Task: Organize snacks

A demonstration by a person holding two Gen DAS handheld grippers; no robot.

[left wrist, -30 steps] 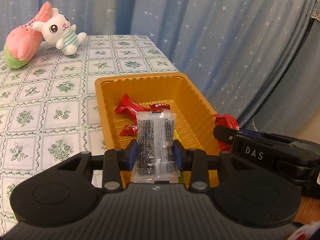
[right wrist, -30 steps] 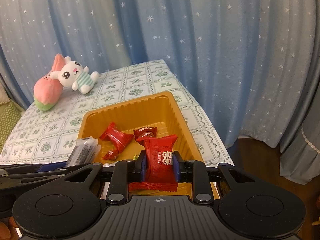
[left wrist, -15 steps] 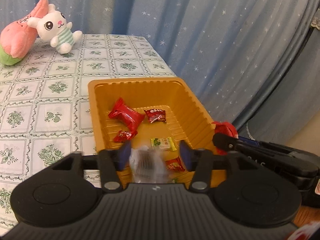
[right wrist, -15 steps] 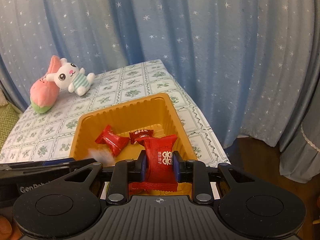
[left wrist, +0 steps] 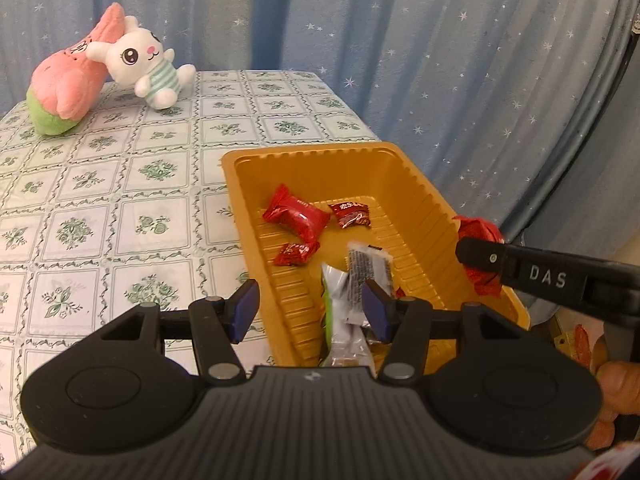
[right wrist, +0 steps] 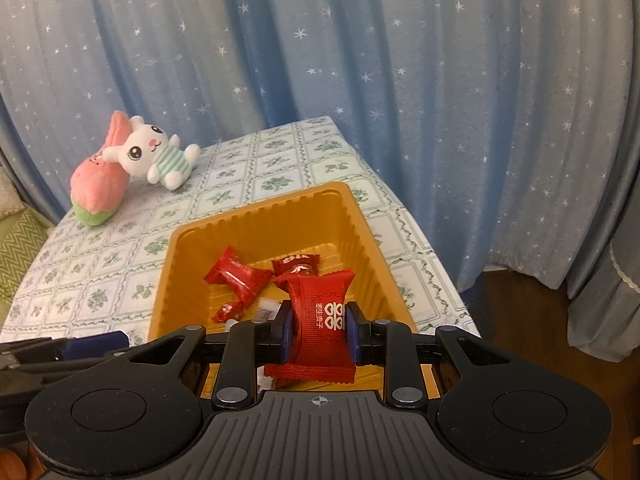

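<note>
At the right edge of the left wrist view, the white letters "DAS" stand on the black side of the right gripper [left wrist: 480, 258]. In the right wrist view, low in the middle of the frame, the red wrapper [right wrist: 320, 320] pinched between that gripper's pads bears a white double-happiness sign with a short line of small white Chinese characters beside it, too small to read. The dark red candy [right wrist: 296, 266] in the orange tray [right wrist: 360, 220] carries white characters, also too small to read.

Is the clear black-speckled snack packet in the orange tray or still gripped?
In the tray: the packet lies released on its floor; the left tool stands open.
</note>
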